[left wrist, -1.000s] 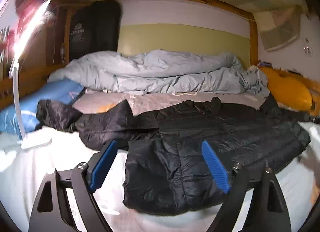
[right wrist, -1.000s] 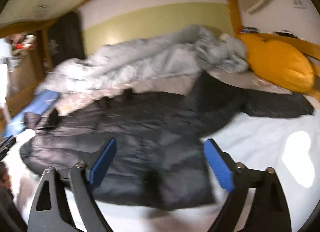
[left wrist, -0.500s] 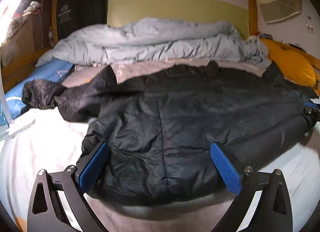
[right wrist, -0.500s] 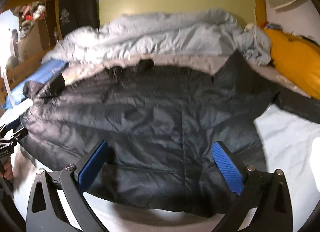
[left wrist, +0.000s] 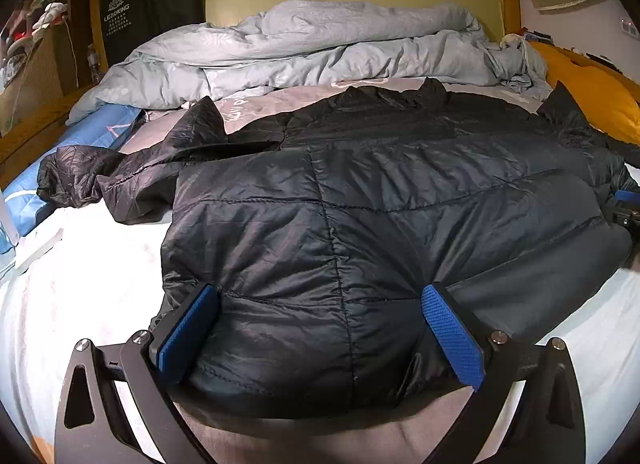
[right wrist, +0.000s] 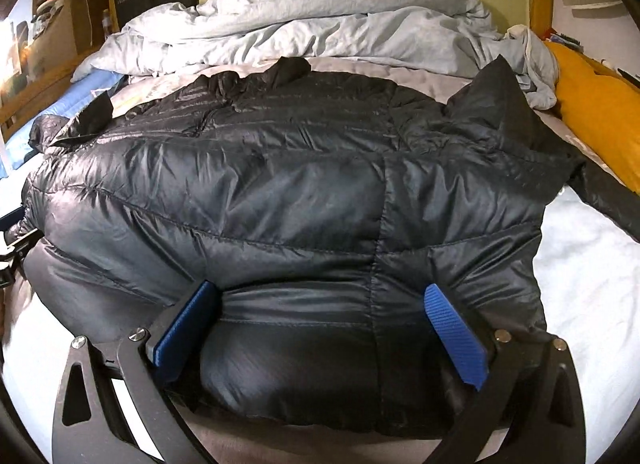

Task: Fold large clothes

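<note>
jacket (left wrist: 360, 204) black, quilted | duvet (left wrist: 320, 44) pale grey-blue | pillow (left wrist: 592, 92) mustard yellow

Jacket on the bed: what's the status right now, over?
Left gripper and right gripper open, fingers straddling the hem. Black jacket spread flat on the bed, unfolded. Grey duvet bunched behind the jacket, not in the way.

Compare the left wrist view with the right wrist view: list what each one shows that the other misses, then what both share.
Only the left wrist view shows the jacket's left sleeve stretched out over the white sheet, and a tip of the right gripper at the right edge.

Only the right wrist view shows the other sleeve trailing off to the right, and part of the left gripper at the left edge.

Both show the black puffer jacket spread flat, its hem between wide-open blue pads, the rumpled grey duvet behind and an orange pillow.
</note>
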`<state>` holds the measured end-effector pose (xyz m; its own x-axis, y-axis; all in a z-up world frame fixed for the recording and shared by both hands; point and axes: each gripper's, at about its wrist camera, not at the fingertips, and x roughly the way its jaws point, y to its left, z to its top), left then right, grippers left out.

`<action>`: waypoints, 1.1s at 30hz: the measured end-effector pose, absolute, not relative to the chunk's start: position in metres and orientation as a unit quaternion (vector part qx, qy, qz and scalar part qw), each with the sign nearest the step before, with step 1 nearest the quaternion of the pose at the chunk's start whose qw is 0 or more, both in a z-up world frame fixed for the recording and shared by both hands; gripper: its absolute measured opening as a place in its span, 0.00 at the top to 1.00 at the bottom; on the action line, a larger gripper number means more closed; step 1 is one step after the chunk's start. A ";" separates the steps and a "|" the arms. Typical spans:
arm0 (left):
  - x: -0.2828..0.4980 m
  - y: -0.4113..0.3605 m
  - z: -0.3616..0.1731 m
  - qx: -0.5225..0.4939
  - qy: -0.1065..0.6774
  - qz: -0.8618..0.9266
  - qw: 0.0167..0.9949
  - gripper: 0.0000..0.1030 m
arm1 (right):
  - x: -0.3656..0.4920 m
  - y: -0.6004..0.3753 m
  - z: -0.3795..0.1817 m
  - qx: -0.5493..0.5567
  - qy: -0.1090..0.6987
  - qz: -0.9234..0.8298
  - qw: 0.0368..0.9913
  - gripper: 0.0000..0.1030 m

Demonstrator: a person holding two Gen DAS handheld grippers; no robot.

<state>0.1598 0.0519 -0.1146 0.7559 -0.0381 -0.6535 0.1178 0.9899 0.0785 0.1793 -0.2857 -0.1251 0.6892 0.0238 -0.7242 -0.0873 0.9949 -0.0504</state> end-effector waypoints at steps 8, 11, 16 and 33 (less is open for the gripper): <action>0.124 0.059 -0.069 0.029 0.264 -0.082 0.961 0.00 | 0.160 -0.280 -0.100 -0.048 0.341 0.034 0.938 0.00; 0.103 0.058 -0.047 0.016 0.201 -0.092 0.975 0.00 | 0.148 -0.280 -0.081 -0.029 0.308 0.041 0.950 0.00; 0.074 0.047 -0.022 0.046 0.094 -0.064 0.992 0.00 | 0.120 -0.279 -0.049 -0.026 0.216 -0.017 0.976 0.00; 0.087 0.022 0.023 -0.017 0.113 -0.069 0.991 0.00 | 0.094 -0.300 -0.013 -0.002 0.154 -0.006 0.988 0.00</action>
<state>0.0870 0.0216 0.0231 0.9650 -0.1399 -0.2217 0.1323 0.9900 -0.0490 0.0936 -0.3000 -0.0127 0.9523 -0.0116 -0.3050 0.0101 0.9999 -0.0065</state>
